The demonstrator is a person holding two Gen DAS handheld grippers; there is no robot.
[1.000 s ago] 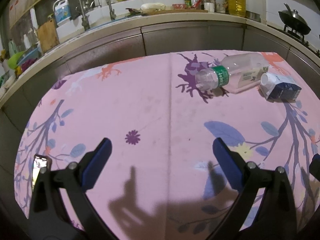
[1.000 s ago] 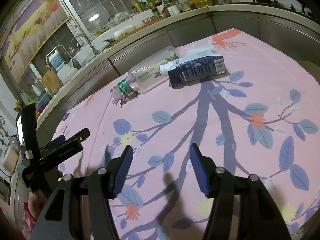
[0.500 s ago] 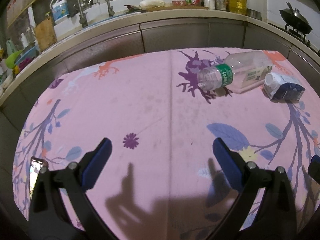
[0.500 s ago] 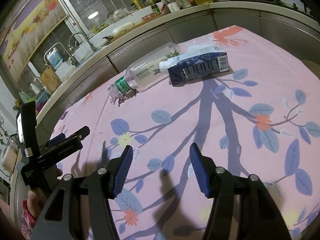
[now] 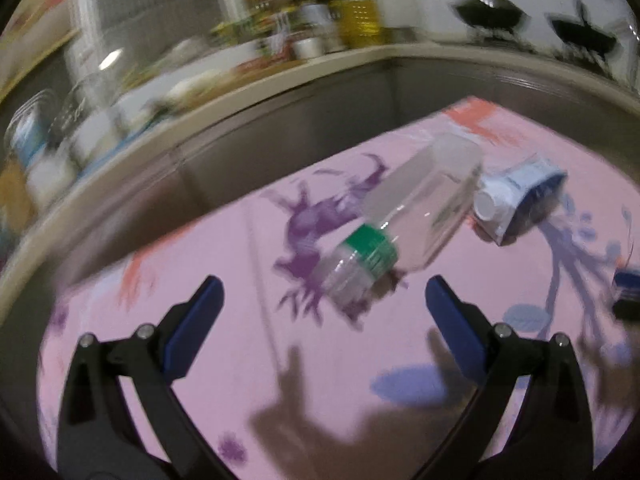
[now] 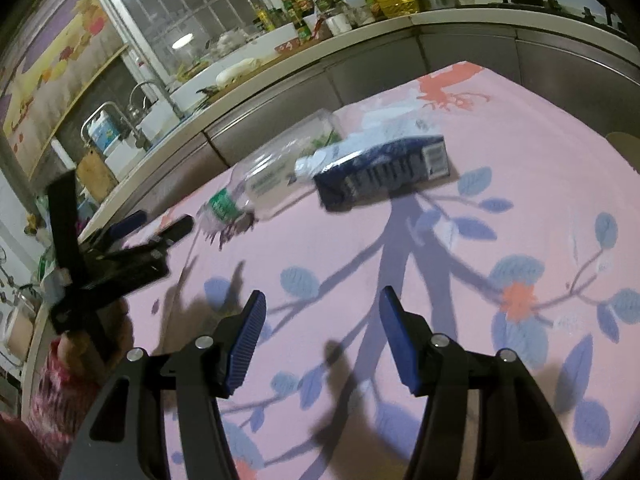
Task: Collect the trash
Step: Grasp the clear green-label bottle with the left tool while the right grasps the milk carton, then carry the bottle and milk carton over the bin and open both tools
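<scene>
Your right gripper [image 6: 322, 336] hangs over the pink floral counter [image 6: 520, 216], fingers spread, nothing between them. Your left gripper [image 5: 322, 308] also has its fingers spread and empty, aimed at the clear plastic bottle [image 5: 404, 220] lying on its side just ahead. Beyond it, touching the bottle, lies the dark blue carton [image 6: 384, 172], near the counter's far edge.
</scene>
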